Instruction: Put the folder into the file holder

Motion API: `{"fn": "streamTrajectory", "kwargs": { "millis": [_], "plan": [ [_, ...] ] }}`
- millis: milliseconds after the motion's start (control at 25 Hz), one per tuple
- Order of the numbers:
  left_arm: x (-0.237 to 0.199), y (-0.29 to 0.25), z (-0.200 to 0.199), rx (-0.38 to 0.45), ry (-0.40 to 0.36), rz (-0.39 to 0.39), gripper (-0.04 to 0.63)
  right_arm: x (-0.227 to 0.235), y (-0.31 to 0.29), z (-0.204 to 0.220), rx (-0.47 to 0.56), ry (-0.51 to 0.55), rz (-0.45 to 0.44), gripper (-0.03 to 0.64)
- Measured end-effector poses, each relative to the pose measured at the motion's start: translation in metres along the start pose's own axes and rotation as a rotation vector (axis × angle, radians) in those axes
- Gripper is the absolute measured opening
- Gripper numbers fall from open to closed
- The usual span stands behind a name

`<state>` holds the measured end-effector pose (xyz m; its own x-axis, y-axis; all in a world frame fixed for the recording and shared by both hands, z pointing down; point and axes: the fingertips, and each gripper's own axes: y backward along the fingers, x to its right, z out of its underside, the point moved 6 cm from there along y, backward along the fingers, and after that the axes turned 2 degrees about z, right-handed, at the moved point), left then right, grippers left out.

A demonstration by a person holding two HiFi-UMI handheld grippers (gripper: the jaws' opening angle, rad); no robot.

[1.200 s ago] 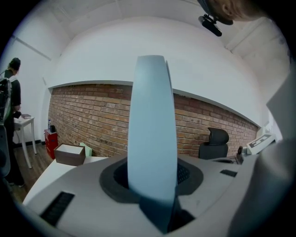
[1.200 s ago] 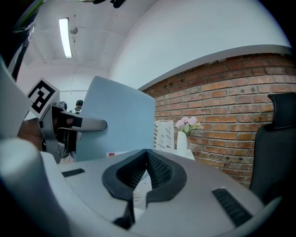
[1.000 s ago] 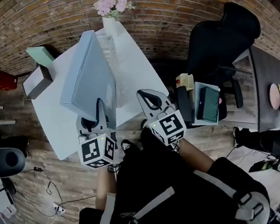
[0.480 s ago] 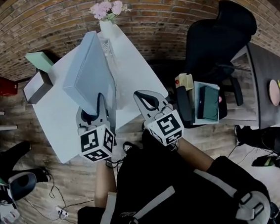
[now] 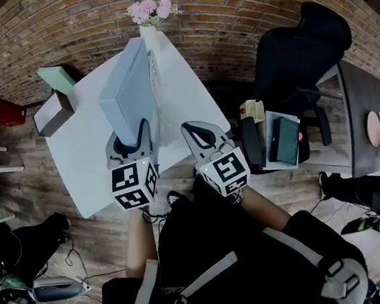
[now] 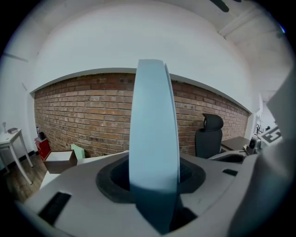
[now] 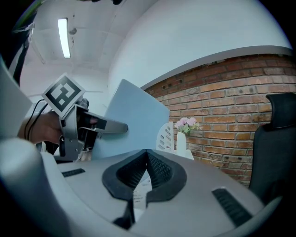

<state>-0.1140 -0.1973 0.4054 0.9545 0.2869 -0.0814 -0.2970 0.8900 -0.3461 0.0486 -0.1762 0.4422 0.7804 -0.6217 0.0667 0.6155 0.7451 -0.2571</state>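
Folder (image 5: 128, 93), head view: light blue, standing up on its long edge on the white surface (image 5: 76, 160). Its long axis runs near to far, away from the person, and the top edge tips a little to the right. The left gripper (image 5: 132, 135) is at its near end, with one finger on each face. The file holder (image 5: 158, 97) is the white slotted piece just right of the folder, running alongside it. I cannot tell whether they touch or whether the folder's foot already sits in a slot. The right gripper (image 5: 198, 130) hangs at the near right edge of the surface, apart from both, so the left one is nearer. The flowers (image 5: 150, 10) are at the far end.

Left gripper view: the folder (image 6: 152, 152) shows edge-on and upright between the fingers (image 6: 69, 185), pointing straight ahead along them. The fingers are opening and stand wide, with the folder in the gap. The hold looks to be loosening, not clamped.

Right gripper view: the fingers (image 7: 159, 169) are pressed together with nothing between them. The folder (image 7: 134, 125) is ahead and to the left with its broad face toward the camera, leaning, and the left gripper is on its left side. The file holder (image 7: 165, 136) peeks out just right of it, beside the flowers.

My guess is that the next move turns on the folder going right into a slot, with its long axis kept parallel to the holder.
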Motion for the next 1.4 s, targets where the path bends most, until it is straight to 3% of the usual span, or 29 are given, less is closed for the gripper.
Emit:
{"fn": "streamTrajectory", "kwargs": {
  "millis": [440,720,800,1000,1400],
  "plan": [
    [-0.003,-0.008,-0.002,-0.078,0.001,0.035,0.196,0.006,0.002,0.002,0.0,-0.014,0.001,0.009],
    [-0.006,-0.014,-0.005,-0.256,-0.064,0.119,0.209,0.007,0.001,0.003,-0.003,-0.042,-0.008,0.009],
    [-0.011,-0.013,-0.005,-0.267,-0.055,0.118,0.21,0.007,0.002,0.004,-0.005,-0.047,-0.011,0.009],
    [-0.018,-0.007,-0.001,-0.137,0.052,0.063,0.164,0.009,0.006,0.007,-0.016,-0.051,-0.006,0.009],
    [-0.021,0.009,0.01,0.105,0.111,-0.02,0.15,0.016,0.014,0.012,-0.025,-0.063,0.031,0.009]
  ]
}}
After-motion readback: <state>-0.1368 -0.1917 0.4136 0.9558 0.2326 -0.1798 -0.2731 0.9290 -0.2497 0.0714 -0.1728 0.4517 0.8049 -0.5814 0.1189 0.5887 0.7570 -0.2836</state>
